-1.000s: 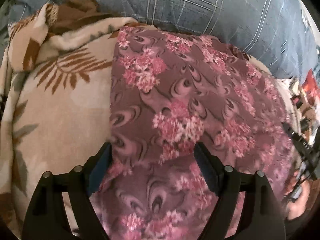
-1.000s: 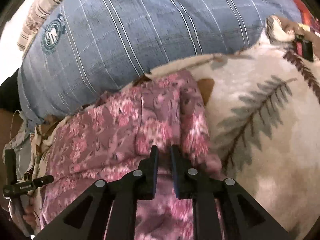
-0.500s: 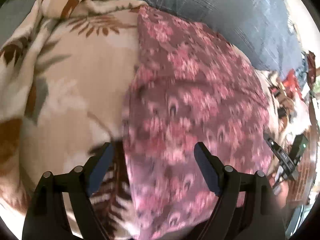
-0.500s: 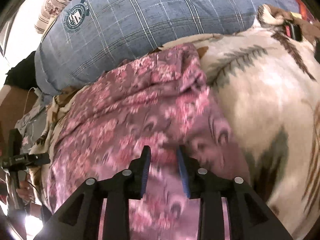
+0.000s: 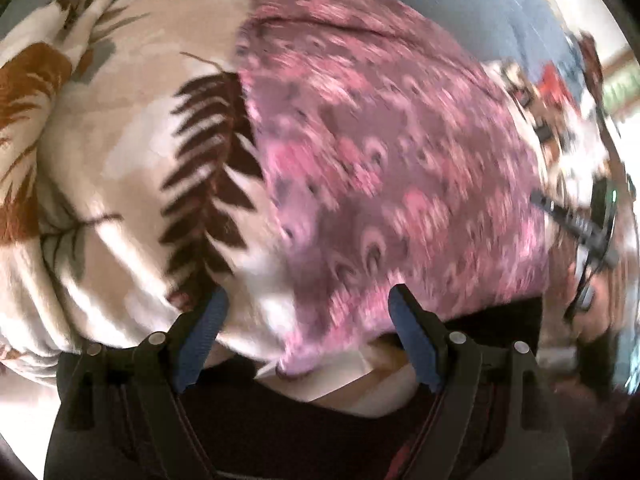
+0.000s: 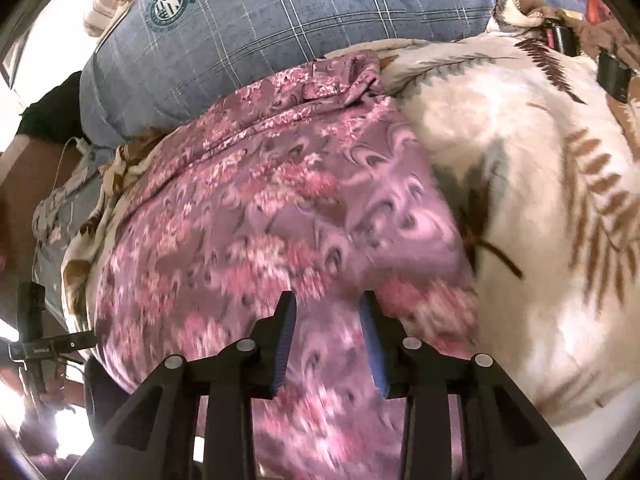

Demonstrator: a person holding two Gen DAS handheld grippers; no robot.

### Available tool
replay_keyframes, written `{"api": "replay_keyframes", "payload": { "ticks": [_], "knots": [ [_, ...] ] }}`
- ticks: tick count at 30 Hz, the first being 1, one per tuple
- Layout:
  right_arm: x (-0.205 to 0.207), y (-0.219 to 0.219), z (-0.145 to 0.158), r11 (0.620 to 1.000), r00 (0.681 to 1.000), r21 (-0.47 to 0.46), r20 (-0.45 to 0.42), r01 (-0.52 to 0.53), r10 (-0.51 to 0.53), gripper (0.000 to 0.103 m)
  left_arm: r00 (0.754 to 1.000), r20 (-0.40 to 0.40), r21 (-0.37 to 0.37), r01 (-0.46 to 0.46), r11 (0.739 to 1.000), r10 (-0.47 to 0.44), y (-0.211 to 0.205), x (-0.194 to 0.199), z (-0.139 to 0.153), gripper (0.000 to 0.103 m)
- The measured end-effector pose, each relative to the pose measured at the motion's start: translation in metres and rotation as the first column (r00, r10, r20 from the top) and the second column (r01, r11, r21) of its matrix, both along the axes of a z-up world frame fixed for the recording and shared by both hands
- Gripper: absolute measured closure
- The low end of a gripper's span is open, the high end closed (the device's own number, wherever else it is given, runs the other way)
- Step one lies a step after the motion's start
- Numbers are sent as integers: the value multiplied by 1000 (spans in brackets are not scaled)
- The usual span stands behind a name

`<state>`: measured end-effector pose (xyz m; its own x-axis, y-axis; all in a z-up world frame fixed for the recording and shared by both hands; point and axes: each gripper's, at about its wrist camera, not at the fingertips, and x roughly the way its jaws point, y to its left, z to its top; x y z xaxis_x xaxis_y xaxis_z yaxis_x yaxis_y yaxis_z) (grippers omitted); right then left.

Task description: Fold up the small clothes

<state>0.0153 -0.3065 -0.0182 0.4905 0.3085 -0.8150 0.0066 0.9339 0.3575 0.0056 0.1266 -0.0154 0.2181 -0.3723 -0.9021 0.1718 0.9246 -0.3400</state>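
Left wrist view: your left gripper (image 5: 306, 312) hangs with its fingers (image 5: 412, 344) spread wide and nothing between them, above the near edge of the purple floral garment (image 5: 384, 168), which lies spread on a cream leaf-print blanket (image 5: 132, 152). The frame is blurred.

Right wrist view: your right gripper (image 6: 327, 320) is opening, its blue-padded fingers (image 6: 285, 340) parted over the garment (image 6: 260, 220) without pinching it. A blue checked pillow (image 6: 280, 28) lies beyond the cloth.

Warm light, motion blur, glare at edges.
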Motion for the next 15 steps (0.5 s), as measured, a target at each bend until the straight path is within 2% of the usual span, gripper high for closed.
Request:
{"api": "replay_keyframes", "payload": {
  "ticks": [2,4,6,7,10,12,14,15],
  "knots": [
    [-11,-7,3,1000,1000,-29,0,9,-9,66,999,8,12,53,999,-53,-10,-9,-2,21],
    [-21,-17,5,999,1000,-44,-5,24,-24,65,995,5,55,96,994,-96,-24,-13,-9,21],
    [-29,-26,3,996,999,-74,-27,43,-45,62,992,16,128,125,984,-128,-37,-16,-14,19],
    [-35,-32,2,993,998,-102,-42,52,-56,61,990,18,132,134,982,-137,-40,-18,-13,19],
    [-48,-44,-3,989,995,-135,-76,56,-66,59,989,-16,89,148,985,-147,-42,-19,-18,19],
    [-56,-51,-9,992,992,-119,-105,50,-63,55,989,-18,98,147,984,-146,-44,-18,-19,18],
    [-61,-55,-18,995,988,-95,-145,30,-43,54,989,-22,63,145,987,-144,-47,-17,-18,18],
    [-62,-55,-22,996,987,-85,-161,17,-30,54,989,-26,34,147,989,-146,-47,-18,-17,22]
  ]
}}
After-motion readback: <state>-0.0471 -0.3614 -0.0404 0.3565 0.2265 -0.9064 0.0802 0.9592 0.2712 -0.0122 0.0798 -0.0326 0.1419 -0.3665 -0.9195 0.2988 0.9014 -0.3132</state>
